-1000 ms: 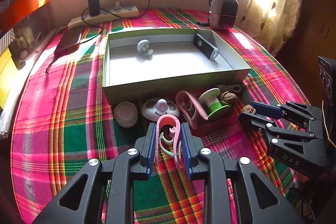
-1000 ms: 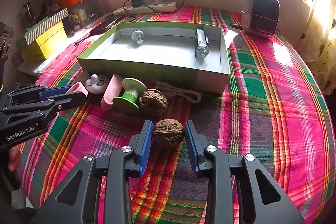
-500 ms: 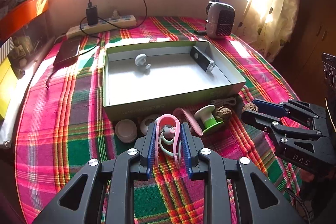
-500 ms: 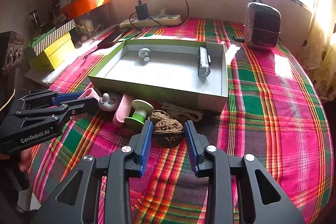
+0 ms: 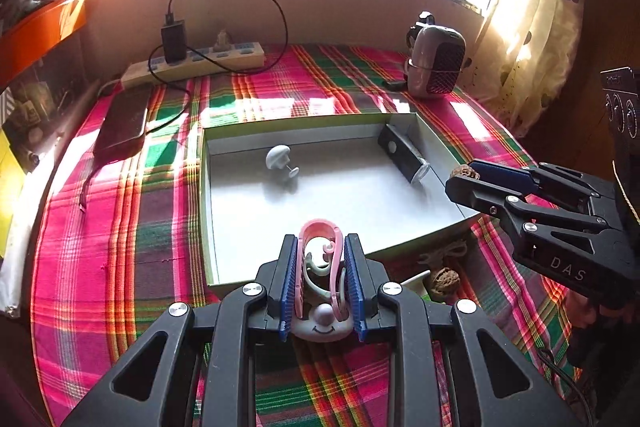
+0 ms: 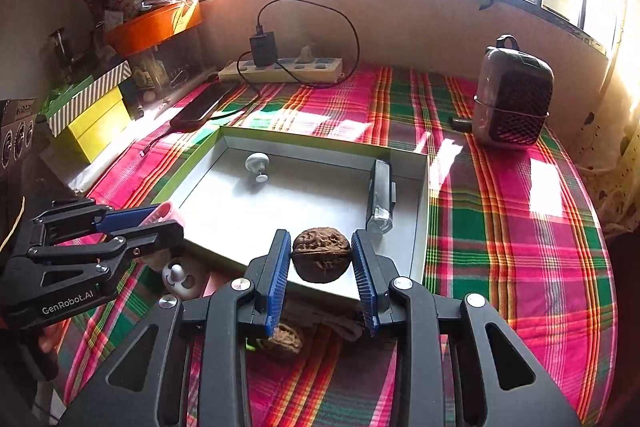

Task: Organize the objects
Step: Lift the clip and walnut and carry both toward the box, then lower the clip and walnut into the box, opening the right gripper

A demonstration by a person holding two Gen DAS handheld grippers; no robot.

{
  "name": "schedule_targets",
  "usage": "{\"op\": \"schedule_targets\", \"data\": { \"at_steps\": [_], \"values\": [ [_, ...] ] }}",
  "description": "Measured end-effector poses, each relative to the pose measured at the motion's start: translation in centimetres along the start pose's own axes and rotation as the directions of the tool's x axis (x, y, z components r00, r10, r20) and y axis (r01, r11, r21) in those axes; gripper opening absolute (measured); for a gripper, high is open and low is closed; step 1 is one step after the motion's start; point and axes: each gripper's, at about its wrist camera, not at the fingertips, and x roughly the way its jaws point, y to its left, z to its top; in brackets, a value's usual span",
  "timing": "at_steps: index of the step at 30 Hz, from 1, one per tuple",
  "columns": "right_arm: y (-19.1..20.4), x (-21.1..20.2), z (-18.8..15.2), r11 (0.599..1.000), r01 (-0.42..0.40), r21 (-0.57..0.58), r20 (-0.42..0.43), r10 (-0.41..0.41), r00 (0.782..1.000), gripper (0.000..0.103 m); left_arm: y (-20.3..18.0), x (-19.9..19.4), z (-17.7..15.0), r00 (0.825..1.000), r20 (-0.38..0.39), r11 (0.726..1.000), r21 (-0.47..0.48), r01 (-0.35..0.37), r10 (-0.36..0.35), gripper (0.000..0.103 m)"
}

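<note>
Box on the plaid table, shallow, open-topped, green outside, pale inside; inside it a small grey mushroom-shaped knob near the far left corner and a dark oblong gadget with a lens end lying along the right wall; rest of the box floor bare. Left claw nearly closed, pads pressing a pink clip with a pale curl inside, held above the box's near wall; right under it a round white toy with a smiling face on the table. Right claw partly closed, gripping a walnut between blue pads, held over the box's near right corner; second walnut on the table below, just outside the box, beside a white cord and a green-and-white spool, mostly hidden. Beyond the box: power strip with charger, dark flat case, small heater. Off the table's left edge, yellow box with a striped lid and orange tray.
</note>
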Motion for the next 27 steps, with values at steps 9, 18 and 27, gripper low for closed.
{"op": "schedule_targets", "data": {
  "at_steps": [9, 18, 27],
  "values": [
    [-1.1, 4.3, 2.9, 1.000, 0.022, -0.005, -0.031, -0.022, 0.999, 0.033, 0.9, 2.9, 2.4, 0.999, -0.011, 0.999, -0.009, -0.049, 0.049, 0.021],
    [-1.8, 8.1, 4.2, 0.999, 0.027, -0.019, -0.076, -0.028, 0.997, 0.033, 2.1, 6.1, 4.2, 0.995, -0.050, 0.996, -0.030, -0.089, 0.087, 0.021],
    [-1.5, 9.8, 4.9, 0.999, 0.022, -0.044, -0.083, -0.026, 0.996, 0.033, 3.2, 8.1, 5.2, 0.991, -0.066, 0.991, -0.049, -0.123, 0.120, 0.021]
  ]
}}
